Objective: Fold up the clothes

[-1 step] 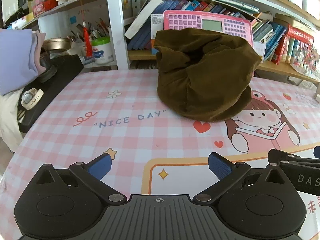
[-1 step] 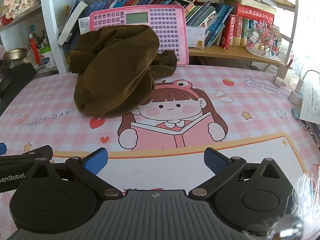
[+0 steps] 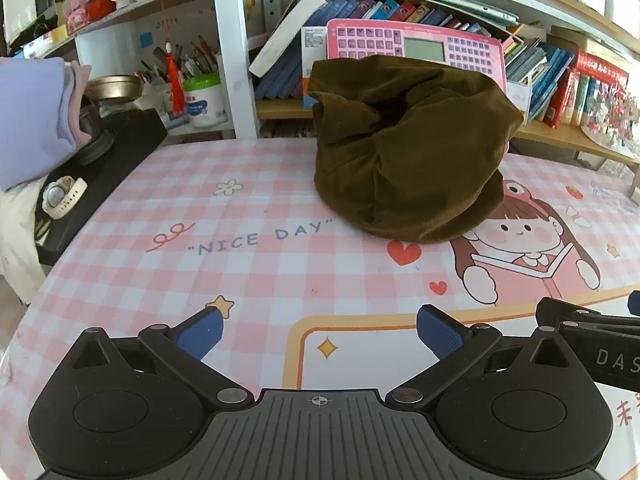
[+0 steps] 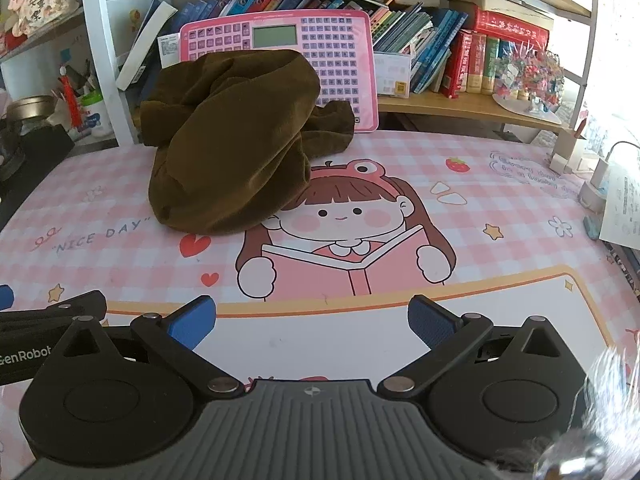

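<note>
One brown garment sits bunched in a heap at the far side of the pink checked surface, just in front of a pink toy keyboard on the shelf. Both the left hand-held gripper and the right hand-held gripper hover near the front edge, jaws spread wide and empty. The cloth looks soft, thick and velvety, likely light and floppy; an outer hem or corner near the bottom of the heap seems the best hold.

One brown garment, two grippers, one pink keyboard toy
</note>
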Motion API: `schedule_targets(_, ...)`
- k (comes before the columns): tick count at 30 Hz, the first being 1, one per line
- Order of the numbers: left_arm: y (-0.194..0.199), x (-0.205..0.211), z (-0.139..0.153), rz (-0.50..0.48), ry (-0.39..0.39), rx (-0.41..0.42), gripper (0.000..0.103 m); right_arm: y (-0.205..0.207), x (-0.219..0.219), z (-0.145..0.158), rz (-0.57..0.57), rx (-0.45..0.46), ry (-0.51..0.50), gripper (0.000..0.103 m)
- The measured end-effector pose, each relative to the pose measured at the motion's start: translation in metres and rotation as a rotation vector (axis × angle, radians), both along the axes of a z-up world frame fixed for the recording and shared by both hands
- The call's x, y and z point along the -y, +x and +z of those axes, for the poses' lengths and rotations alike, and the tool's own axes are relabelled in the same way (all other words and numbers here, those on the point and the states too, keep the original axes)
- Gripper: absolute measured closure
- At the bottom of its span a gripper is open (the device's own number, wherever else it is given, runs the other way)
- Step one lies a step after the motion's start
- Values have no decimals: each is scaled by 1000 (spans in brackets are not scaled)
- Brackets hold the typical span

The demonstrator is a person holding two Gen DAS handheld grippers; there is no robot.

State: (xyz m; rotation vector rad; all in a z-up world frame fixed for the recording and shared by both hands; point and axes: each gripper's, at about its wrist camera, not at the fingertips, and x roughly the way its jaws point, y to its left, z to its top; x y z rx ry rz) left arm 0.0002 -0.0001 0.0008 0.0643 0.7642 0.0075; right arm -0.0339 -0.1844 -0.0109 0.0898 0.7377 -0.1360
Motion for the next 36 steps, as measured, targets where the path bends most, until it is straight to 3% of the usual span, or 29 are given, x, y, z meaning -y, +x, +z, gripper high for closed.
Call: schedule_targets(36, 3, -2, -5, -3, 10, -18, 0, 3, -3, -3, -3, -27, 1, 0)
